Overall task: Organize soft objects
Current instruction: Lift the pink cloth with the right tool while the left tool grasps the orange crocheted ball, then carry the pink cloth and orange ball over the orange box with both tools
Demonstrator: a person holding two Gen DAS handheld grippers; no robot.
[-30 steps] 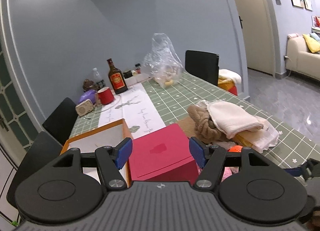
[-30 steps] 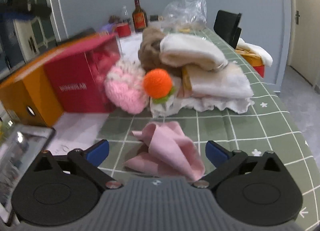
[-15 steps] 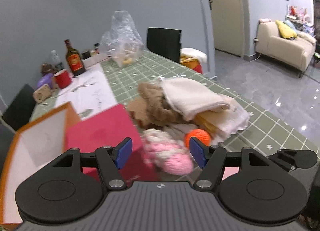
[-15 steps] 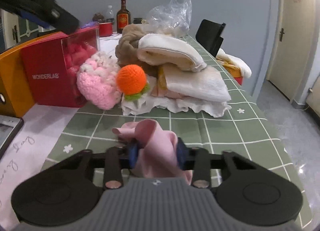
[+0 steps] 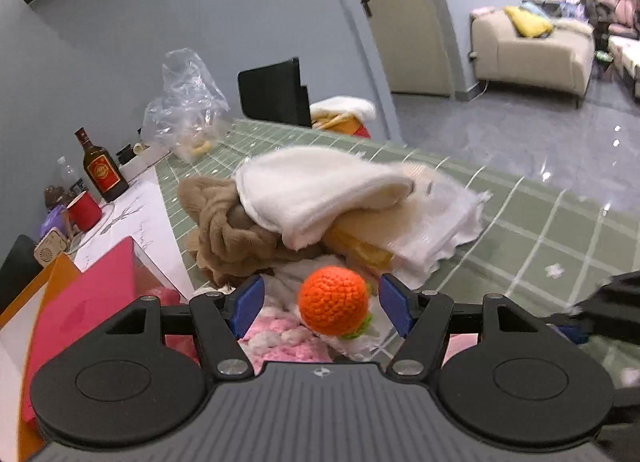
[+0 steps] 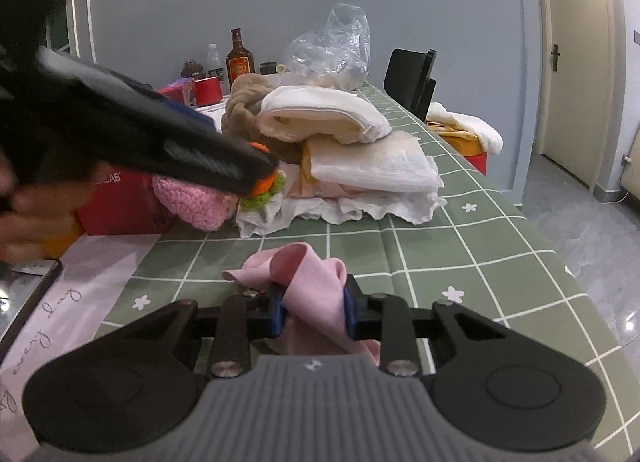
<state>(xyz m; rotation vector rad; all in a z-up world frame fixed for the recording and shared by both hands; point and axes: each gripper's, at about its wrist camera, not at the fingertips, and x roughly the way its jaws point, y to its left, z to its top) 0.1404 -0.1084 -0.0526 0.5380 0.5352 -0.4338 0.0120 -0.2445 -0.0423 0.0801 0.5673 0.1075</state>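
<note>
My left gripper (image 5: pixel 322 308) is open, its fingers on either side of an orange crocheted ball (image 5: pixel 334 306) with a green base, not touching it. The ball sits by a pink knitted piece (image 5: pixel 280 342). Behind them lies a pile: a brown knitted item (image 5: pixel 224 222), a white cloth (image 5: pixel 316 190) and folded towels (image 5: pixel 420 226). My right gripper (image 6: pixel 312 312) is shut on a pink cloth (image 6: pixel 316 294) over the green checked tablecloth (image 6: pixel 460 246). The left gripper's body (image 6: pixel 140 134) crosses the right wrist view and hides most of the ball (image 6: pixel 264 190).
A red box (image 5: pixel 92 302) inside an orange box (image 5: pixel 24 310) stands left of the pile. At the far end stand a brown bottle (image 6: pixel 239 62), a red mug (image 6: pixel 207 91) and a plastic bag (image 6: pixel 332 50). A black chair (image 6: pixel 412 78) stands at the right edge. A phone (image 6: pixel 28 294) lies front left.
My left gripper swung right and moved in on the orange ball, which now sits between its open fingers. My right gripper closed on the pink cloth and holds it.
</note>
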